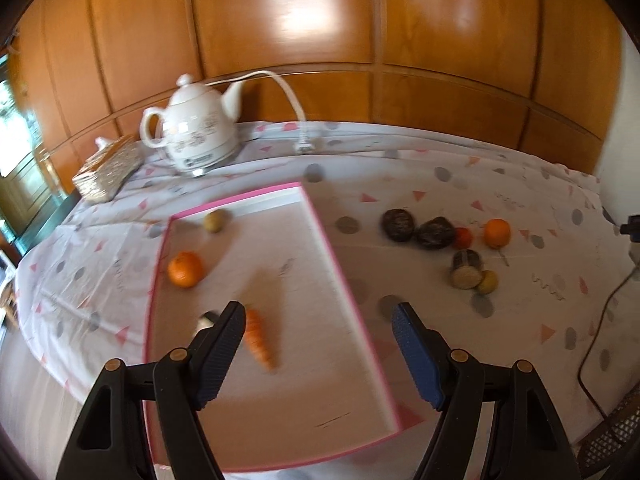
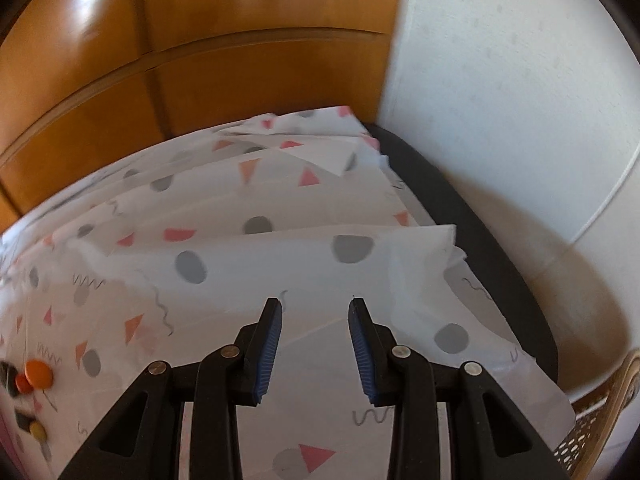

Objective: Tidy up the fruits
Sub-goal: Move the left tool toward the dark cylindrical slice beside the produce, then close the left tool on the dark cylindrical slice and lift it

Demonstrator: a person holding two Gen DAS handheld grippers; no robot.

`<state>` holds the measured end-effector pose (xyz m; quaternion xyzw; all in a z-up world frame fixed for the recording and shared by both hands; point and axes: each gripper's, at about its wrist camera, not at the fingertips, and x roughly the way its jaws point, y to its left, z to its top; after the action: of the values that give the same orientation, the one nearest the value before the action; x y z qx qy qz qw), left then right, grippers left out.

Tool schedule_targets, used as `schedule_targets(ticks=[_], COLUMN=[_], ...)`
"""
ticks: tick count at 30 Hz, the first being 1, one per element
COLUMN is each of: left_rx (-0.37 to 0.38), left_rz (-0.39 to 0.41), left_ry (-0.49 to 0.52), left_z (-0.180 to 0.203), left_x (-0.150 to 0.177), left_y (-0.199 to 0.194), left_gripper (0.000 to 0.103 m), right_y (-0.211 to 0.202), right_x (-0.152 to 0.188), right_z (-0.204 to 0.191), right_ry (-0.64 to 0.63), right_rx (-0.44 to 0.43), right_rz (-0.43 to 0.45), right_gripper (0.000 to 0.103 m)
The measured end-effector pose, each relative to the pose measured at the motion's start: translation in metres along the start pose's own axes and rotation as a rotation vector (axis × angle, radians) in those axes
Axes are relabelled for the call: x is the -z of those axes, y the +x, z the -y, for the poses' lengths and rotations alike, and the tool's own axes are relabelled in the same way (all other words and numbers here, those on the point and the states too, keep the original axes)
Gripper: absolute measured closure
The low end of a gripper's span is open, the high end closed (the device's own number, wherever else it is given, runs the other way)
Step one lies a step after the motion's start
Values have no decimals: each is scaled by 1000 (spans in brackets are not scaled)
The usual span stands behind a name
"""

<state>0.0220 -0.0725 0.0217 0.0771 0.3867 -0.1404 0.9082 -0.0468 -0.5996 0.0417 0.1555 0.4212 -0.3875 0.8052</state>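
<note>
Hovering over the pink-rimmed tray (image 1: 320, 216), the left tool (image 1: 318, 322) is being held with its jaws spread wide and nothing between them. Inside the tray an orange (image 1: 185, 269), a small brownish fruit (image 1: 217, 220) near the far rim and a carrot (image 1: 259, 338) are lying well apart; the carrot is blurred and is showing just beside the left finger. On the bench cloth (image 1: 520, 184) to the right of the tray, a loose cluster is being seen: two dark fruits (image 1: 398, 225), a second orange (image 1: 497, 233), a small red piece, what is possibly a cut fruit (image 1: 467, 269) and a yellowish one. A white teapot (image 1: 196, 128) is standing behind the tray. The right tool (image 2: 316, 308) is being held over bare cloth, jaws narrowly parted and empty, with some fruit (image 2: 38, 374) at that view's left edge.
</note>
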Motion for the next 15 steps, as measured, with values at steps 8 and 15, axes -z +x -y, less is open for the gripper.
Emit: schedule_targets(ticks=[8,15], left_rx=[133,220], left_rz=[-64,-146], left_ry=[19,6], left_z=[47,81], left_x=[-20,-30], left_y=[32,68], left_gripper=[27,28], right_y=[4,6], right_x=[-2,-1], right_z=[10,8], right_ry=[70,65], right_rx=[-16,-35], right_rz=[-17,-30], right_gripper=[68,68])
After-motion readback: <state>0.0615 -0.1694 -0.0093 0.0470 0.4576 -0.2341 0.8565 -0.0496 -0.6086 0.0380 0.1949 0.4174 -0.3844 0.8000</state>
